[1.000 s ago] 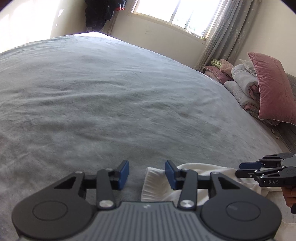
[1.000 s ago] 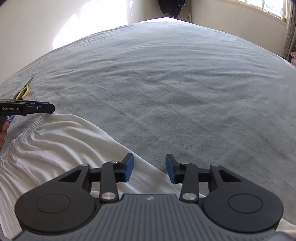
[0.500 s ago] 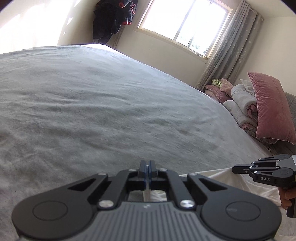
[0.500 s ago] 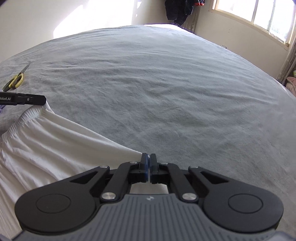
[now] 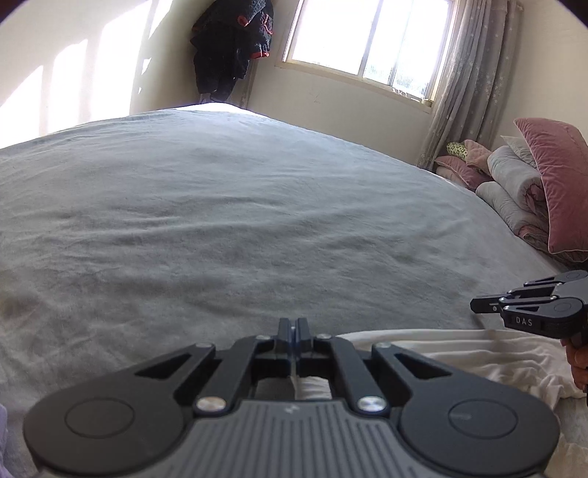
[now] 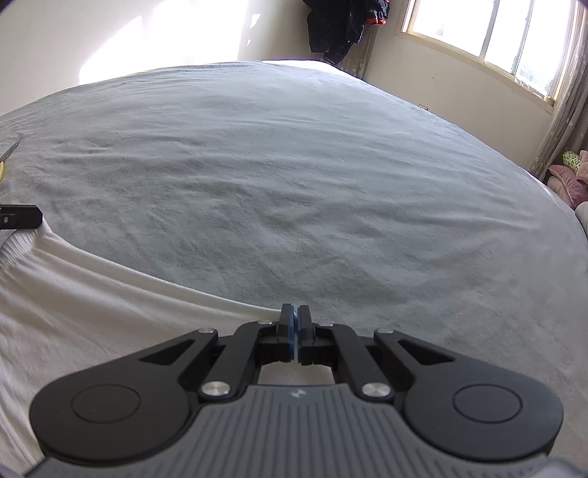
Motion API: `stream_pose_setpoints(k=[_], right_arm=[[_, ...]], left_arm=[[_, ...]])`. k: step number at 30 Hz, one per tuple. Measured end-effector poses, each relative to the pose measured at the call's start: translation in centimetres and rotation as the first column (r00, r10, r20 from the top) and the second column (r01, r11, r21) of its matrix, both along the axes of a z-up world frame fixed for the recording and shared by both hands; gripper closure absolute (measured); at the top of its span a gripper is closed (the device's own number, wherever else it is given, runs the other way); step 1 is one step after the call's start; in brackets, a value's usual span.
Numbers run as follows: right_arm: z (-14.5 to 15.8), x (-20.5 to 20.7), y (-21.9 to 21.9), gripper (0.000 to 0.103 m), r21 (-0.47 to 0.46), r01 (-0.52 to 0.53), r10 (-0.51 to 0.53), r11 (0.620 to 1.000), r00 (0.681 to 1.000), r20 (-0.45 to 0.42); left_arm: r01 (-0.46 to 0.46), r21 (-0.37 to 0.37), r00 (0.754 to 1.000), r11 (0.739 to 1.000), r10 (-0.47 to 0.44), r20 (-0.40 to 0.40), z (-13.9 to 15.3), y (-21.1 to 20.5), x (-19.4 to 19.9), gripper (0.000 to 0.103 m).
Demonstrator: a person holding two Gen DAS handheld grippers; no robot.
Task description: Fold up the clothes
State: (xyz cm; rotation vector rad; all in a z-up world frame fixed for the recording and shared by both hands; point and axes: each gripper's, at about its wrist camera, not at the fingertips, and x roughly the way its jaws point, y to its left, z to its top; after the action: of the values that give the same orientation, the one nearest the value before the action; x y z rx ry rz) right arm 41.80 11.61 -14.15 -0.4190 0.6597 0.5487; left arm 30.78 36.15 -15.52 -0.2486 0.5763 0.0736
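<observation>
Left wrist view: left gripper (image 5: 293,327) low at 6 o'clock, jaws pressed together on a thin edge of the white garment (image 5: 459,353), white cloth visible right behind the closed tips. Garment runs from the jaws out toward 4 o'clock, rumpled, lying on the grey bed (image 5: 220,220). Right gripper (image 5: 477,305) comes in from 3 o'clock, seen side-on, just above the garment's far end; from this angle cannot tell if cloth is in it. A hand (image 5: 578,362) shows at the frame edge under it. Pink pillow (image 5: 558,184) and rolled bedding (image 5: 511,184) stacked at 2 to 3 o'clock at the bed's side. Window (image 5: 371,36) at 1 o'clock with curtain (image 5: 466,81) beside it; dark clothing (image 5: 231,44) hangs in the corner at 12.

Right wrist view: right gripper (image 6: 294,332) at 6 o'clock, jaws fully closed, pinching the garment's (image 6: 92,305) corner where its edge meets the tips. Garment spreads from there to 8 and 9 o'clock, flat on the bed (image 6: 294,165), gathered elastic band near 9. Left gripper (image 6: 35,217) tip pokes in at 9 o'clock, touching the band end. Scissors (image 6: 7,158) with a yellow handle lie on the bed at 10 o'clock, mostly cut off by the frame. Window (image 6: 496,33) at 1 o'clock, dark clothing (image 6: 341,25) at 12.
</observation>
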Motion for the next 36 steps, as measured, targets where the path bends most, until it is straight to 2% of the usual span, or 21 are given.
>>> stream_pose_setpoints(k=[4, 8, 10, 12, 16, 17, 18, 20, 30, 36], right_arm=[[-1.5, 0.9, 0.2, 0.103, 0.003, 0.017, -0.017, 1.0, 1.0, -0.011], [-1.4, 1.2, -0.3, 0.102, 0.038, 0.008, -0.008, 0.999, 1.0, -0.021], [-1.0, 1.5, -1.0, 0.094, 0.072, -0.002, 0.006, 0.997, 0.998, -0.056], [-0.4, 1.7, -2.1, 0.09, 0.098, -0.006, 0.015, 0.995, 0.996, -0.084], [0.5, 1.9, -5.3, 0.087, 0.105, -0.015, 0.028, 0.994, 0.992, -0.12], [0.7, 1.9, -6.3, 0.081, 0.1, -0.012, 0.024, 0.995, 0.992, -0.121], [0.9, 1.9, -7.2, 0.07, 0.095, -0.009, 0.021, 0.995, 0.992, -0.122], [1.1, 1.8, -9.3, 0.066, 0.094, 0.003, 0.009, 0.996, 0.992, -0.125], [1.9, 1.7, -17.9, 0.066, 0.094, 0.075, -0.062, 0.993, 0.989, -0.135], [2.2, 1.9, -21.8, 0.066, 0.103, 0.106, -0.091, 0.989, 0.987, -0.135]], left_arm=[[-0.005, -0.029, 0.999, 1.0, 0.004, -0.036, -0.8, 0.7, 0.5, 0.101], [-0.001, -0.02, 0.998, 1.0, 0.0, -0.058, -0.3, 0.5, 0.6, 0.099], [-0.008, -0.015, 0.997, 1.0, 0.007, -0.075, 0.2, 0.4, 0.7, 0.092], [-0.016, 0.006, 0.996, 1.0, 0.016, -0.09, 0.9, 0.0, 1.0, 0.072], [0.018, 0.053, 0.996, 0.998, -0.013, -0.086, 2.4, -1.8, 1.5, 0.067], [0.029, 0.06, 0.996, 0.998, -0.024, -0.086, 2.8, -2.4, 1.8, 0.065], [0.045, 0.07, 0.996, 0.997, -0.039, -0.084, 3.1, -3.2, 2.1, 0.063], [0.081, 0.088, 0.993, 0.993, -0.073, -0.09, 3.5, -5.2, 3.1, 0.06], [0.244, 0.13, 0.964, 0.961, -0.225, -0.146, 2.9, -14.6, 6.9, 0.06], [0.308, 0.165, 0.942, 0.937, -0.277, -0.188, 1.9, -18.5, 8.8, 0.06]])
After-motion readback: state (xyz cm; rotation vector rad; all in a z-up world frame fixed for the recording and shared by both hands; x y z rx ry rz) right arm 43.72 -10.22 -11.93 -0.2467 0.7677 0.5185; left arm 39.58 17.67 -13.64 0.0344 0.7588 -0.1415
